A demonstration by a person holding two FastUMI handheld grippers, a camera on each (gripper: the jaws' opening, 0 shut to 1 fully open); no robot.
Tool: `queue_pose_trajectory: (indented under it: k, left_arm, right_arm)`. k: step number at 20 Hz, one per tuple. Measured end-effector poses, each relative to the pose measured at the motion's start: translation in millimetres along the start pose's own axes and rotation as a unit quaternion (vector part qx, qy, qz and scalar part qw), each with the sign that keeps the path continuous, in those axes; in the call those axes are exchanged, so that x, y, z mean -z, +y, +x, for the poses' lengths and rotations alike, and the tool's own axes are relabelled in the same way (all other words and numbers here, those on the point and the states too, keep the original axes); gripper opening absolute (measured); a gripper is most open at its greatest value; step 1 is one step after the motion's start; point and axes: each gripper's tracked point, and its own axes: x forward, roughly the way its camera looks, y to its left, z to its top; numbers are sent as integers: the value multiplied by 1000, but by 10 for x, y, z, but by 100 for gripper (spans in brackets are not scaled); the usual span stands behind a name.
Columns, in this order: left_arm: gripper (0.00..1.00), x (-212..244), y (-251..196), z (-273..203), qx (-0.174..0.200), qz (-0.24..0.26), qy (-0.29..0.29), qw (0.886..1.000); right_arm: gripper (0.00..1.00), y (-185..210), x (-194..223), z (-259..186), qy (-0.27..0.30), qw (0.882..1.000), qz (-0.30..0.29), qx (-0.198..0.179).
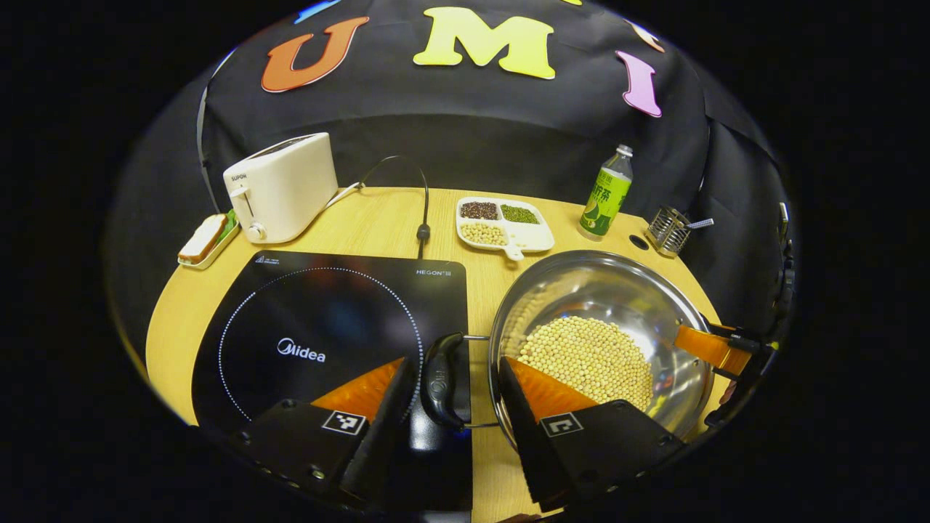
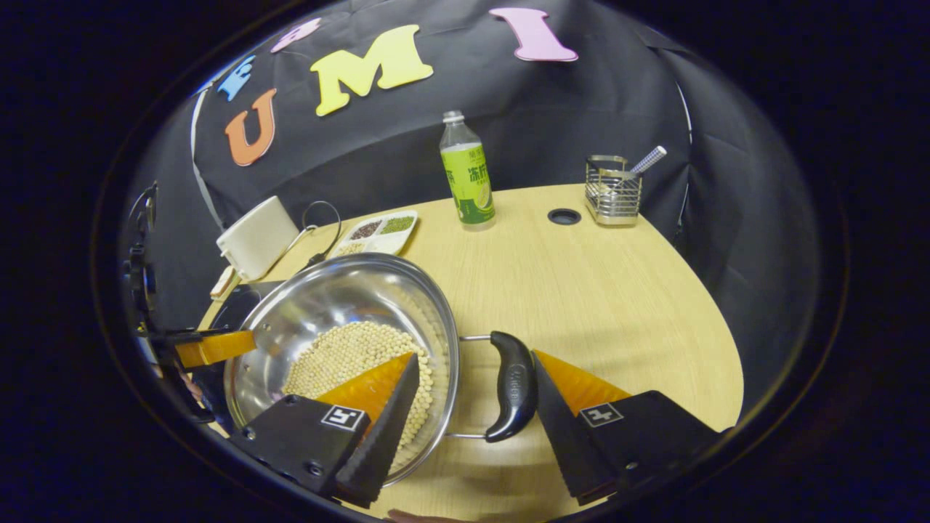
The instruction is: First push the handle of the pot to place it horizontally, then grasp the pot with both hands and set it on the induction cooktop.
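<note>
Straddling the pot's two side handles, both grippers sit at the pot [image 1: 603, 319] with their jaws spread wide.

1. Left gripper [image 1: 456, 378]: I see its fingers parted on either side of the left handle [image 1: 442, 378], a dark loop grip at 9 o'clock on the pot. One finger hangs over the induction cooktop [image 1: 320, 327]; the other hangs over the rim and the beans. I cannot tell whether either finger touches the handle; neither visibly presses on it.

2. Right gripper [image 2: 476, 381]: I see its fingers parted around the right handle [image 2: 513, 385] and the adjoining rim. One finger is over the pot's interior; the other lies just beside the outer edge of the grip, contact uncertain.

3. Pot position: the steel pot stands on the wooden table [image 2: 581, 290], immediately at 3 o'clock of the cooktop, with its left handle reaching over the cooktop's edge. A layer of pale soybeans [image 1: 588, 356] covers the bottom.

4. Background, left gripper view: a toaster [image 1: 280, 187] at 11 o'clock, a divided dish [image 1: 503, 225] of assorted beans at 12 o'clock, a green-labelled bottle [image 1: 607, 196] at 1 o'clock, and a wire holder [image 1: 668, 231] farther along toward 2 o'clock. A small tray holding a sandwich [image 1: 205, 238] lies just beside the toaster.
</note>
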Motion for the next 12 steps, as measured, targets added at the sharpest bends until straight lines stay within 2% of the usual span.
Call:
queue_pose_trajectory:
  k: [1,2,3,4,5,12]
  left_arm:
    - [73,14,8,3,0,0,-2,1000]
    - [82,7,-13,11,5,1,-3,1000]
    - [70,7,-20,10,2,0,-6,1000]
    - [60,-9,-16,38,0,-2,-9,1000]
    - [60,3,-19,21,-2,-1,-11,1000]
    - [59,-14,-14,24,-15,-10,-17,1000]
  right_arm:
    - [85,-23,-6,6,-1,1000,0,4]
    - [82,-49,-6,19,-1,1000,-1,10]
    - [78,-87,-10,28,-1,1000,-2,20]
    - [67,-103,-10,35,-1,1000,-1,24]
    - [63,-92,1,24,1,1000,-1,24]
    - [65,-101,3,27,4,1000,0,20]
